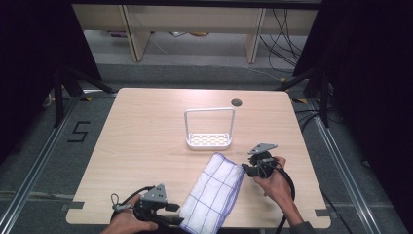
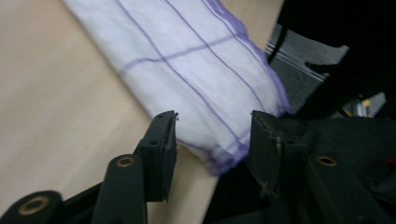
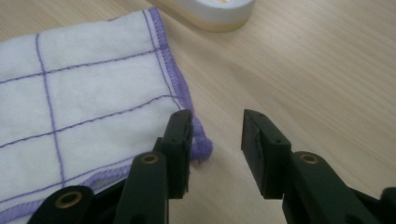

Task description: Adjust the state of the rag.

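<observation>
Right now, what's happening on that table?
Left gripper and right gripper open, jaws parted. Folded cloth flat, released. White rack behind, clear.

- My claw [image 2: 212, 135] stands with its two black jaws apart, pressing on nothing.
- The folded white cloth [image 2: 196, 70], crossed by purple lines and edged in purple, lies on the pale wooden surface [image 2: 56, 112].
- The cloth's near corner lies between my jaws, clear of both.
- Beyond the cloth's right edge the surface ends, with grey floor [image 2: 303, 74] past it.
</observation>
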The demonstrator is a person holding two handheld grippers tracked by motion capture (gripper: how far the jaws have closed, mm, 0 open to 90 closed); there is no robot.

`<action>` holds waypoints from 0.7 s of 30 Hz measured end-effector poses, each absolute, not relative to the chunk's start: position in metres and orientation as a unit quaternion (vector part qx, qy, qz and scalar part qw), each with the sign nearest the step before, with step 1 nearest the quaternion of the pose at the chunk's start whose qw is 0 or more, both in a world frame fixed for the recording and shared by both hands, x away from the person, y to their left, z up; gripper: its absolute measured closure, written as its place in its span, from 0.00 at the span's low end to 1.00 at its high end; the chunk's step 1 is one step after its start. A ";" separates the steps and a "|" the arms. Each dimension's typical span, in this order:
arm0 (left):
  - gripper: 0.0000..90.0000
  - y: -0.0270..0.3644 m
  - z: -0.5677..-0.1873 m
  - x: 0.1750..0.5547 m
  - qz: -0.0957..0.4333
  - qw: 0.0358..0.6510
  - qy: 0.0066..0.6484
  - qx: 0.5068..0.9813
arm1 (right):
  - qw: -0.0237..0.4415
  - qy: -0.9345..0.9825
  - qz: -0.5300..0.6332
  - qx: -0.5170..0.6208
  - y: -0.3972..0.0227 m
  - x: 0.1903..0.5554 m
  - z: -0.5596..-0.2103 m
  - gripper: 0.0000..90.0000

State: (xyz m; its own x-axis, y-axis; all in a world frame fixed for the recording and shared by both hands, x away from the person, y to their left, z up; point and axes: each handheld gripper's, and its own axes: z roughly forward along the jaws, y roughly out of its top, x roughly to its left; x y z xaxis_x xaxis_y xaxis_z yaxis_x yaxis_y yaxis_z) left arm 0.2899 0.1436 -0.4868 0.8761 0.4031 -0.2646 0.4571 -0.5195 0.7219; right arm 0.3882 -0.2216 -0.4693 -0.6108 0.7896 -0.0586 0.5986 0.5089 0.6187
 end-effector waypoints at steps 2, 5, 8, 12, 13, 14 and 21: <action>0.52 0.144 -0.481 0.299 0.000 0.418 0.251 0.873 | 0.168 0.846 0.296 0.410 -0.223 0.377 -0.465 0.67; 0.51 0.141 -0.478 0.310 0.019 0.412 0.254 0.875 | 0.151 0.850 0.300 0.406 -0.220 0.363 -0.464 0.67; 0.50 0.132 -0.477 0.335 0.036 0.402 0.257 0.878 | 0.129 0.852 0.311 0.401 -0.206 0.333 -0.468 0.67; 0.50 0.122 -0.480 0.355 0.046 0.400 0.266 0.876 | 0.130 0.863 0.317 0.372 -0.194 0.318 -0.472 0.67; 0.50 0.119 -0.480 0.358 0.046 0.399 0.268 0.876 | 0.120 0.862 0.313 0.380 -0.192 0.315 -0.472 0.68; 0.50 0.116 -0.481 0.361 0.045 0.398 0.269 0.876 | 0.121 0.865 0.312 0.374 -0.191 0.315 -0.474 0.68; 0.49 0.100 -0.484 0.379 0.051 0.396 0.285 0.871 | 0.146 0.847 0.307 0.408 -0.204 0.335 -0.479 0.66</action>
